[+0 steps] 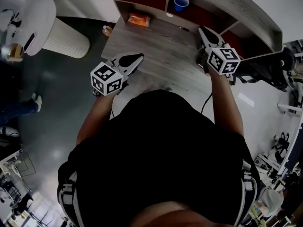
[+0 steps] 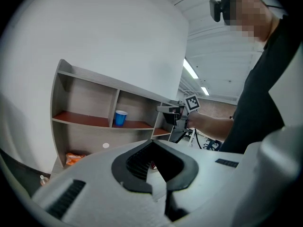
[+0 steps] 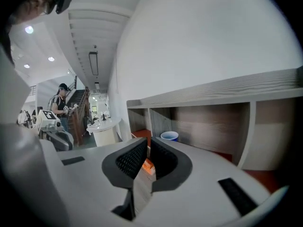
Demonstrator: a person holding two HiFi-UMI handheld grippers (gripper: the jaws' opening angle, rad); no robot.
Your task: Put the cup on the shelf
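Grey wood makes up the desk (image 1: 161,46), and a shelf (image 1: 227,8) with open boxes stands along its back edge. The person holds both grippers above the desk, well apart from each other.

The left gripper (image 1: 137,57) points across the desk. Its fingers (image 2: 135,162) are pressed together at the tips and nothing is between them. Far ahead of these fingers and a bit to their left, an orange packet (image 1: 139,19) lies on the desk, close under the shelf.

The right gripper (image 1: 202,30) is nearer the shelf. Its fingers (image 3: 130,162) are together too, and they hold nothing.

The blue cup (image 1: 181,3) stands upright inside one box of the shelf, on the red-brown board. It is ahead of the right fingers and a little to their left, not touching them. From the left fingers it is far off, ahead and to the right.

A white round tub (image 1: 57,30) stands on the dark floor, far to the left of the left fingers.
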